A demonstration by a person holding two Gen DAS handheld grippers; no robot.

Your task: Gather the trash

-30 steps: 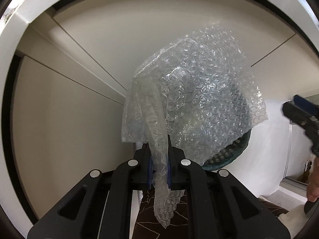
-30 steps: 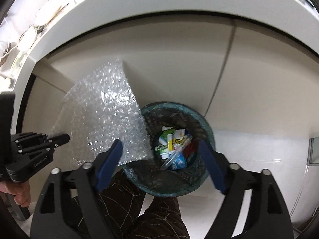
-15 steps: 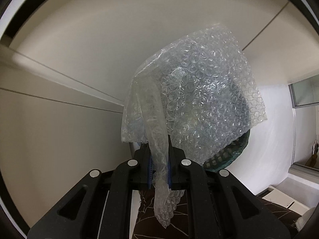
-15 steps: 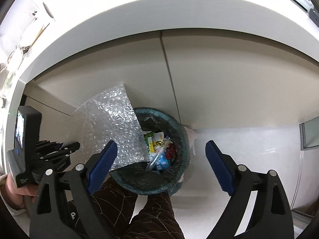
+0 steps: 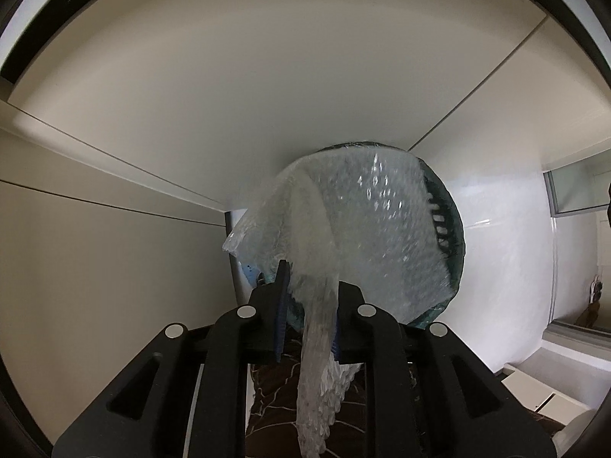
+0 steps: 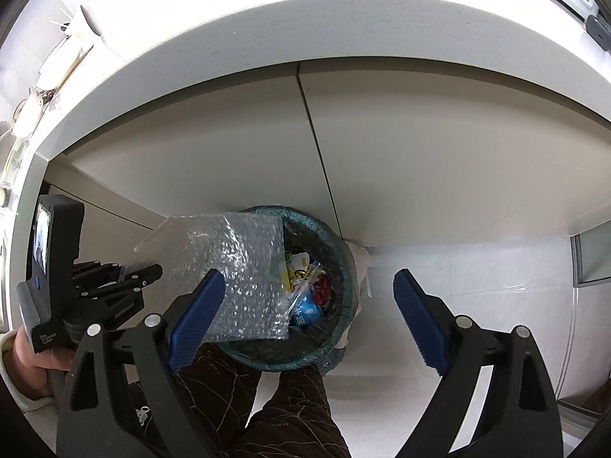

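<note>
A clear bubble wrap sheet [image 5: 355, 244] hangs over the mouth of a dark green mesh trash bin [image 5: 446, 229]. My left gripper [image 5: 307, 316] has its jaws parted, and the wrap's tail still runs down between them. In the right wrist view the bubble wrap [image 6: 233, 274] covers the left half of the bin [image 6: 336, 244], which holds several colourful wrappers [image 6: 305, 286]. The left gripper [image 6: 126, 278] is just left of the wrap. My right gripper [image 6: 309, 316] is wide open and empty above the bin's near rim.
The bin stands on a white floor [image 6: 477, 267] against beige cabinet doors [image 6: 420, 152] under a grey countertop [image 6: 267, 45]. The person's legs in dark patterned trousers [image 6: 282, 412] are just in front of the bin. A glass panel [image 5: 573, 187] is at the right.
The left gripper's jaws have parted and the bubble wrap has dropped from upright onto the bin's mouth. The right gripper has drawn back a little and stays open.
</note>
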